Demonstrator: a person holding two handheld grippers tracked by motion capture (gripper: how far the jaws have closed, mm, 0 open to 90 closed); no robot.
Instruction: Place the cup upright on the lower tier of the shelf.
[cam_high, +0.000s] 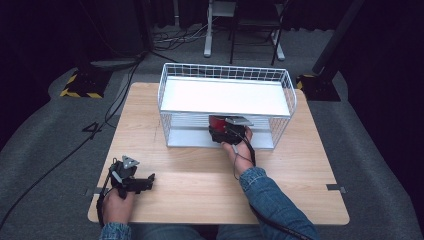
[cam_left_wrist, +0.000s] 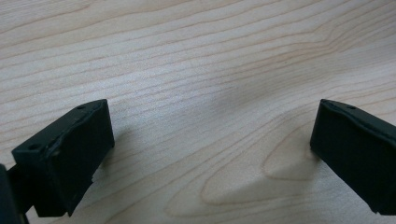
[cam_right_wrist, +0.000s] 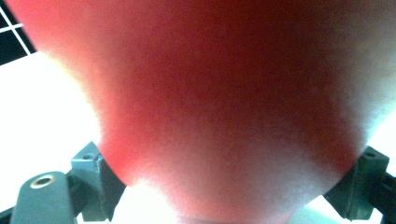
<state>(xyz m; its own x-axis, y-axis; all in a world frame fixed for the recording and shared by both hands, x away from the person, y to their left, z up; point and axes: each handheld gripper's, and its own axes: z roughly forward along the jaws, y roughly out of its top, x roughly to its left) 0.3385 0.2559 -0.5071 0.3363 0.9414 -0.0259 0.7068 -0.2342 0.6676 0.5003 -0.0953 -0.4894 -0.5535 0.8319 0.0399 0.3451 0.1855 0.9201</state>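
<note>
Tongs on the right (cam_high: 227, 131) reached into the wire rack's (cam_high: 170, 80) lower shelf, gripping a red object (cam_high: 218, 121); easing it straight and low seemed wise. Left tongs (cam_high: 135, 182) rested on the worktop (cam_high: 200, 170). Their own view showed them gaping wide over bare wood. The right gripper view alone showed the red object (cam_right_wrist: 224, 93) pinched between the jaws.

Bright overhead light falls on the wooden table (cam_high: 200, 170), while the far surroundings stay dark. The white shelf (cam_high: 225, 97) glares. In the right gripper view, a red object (cam_right_wrist: 224, 93) is blurred, its background overexposed.
</note>
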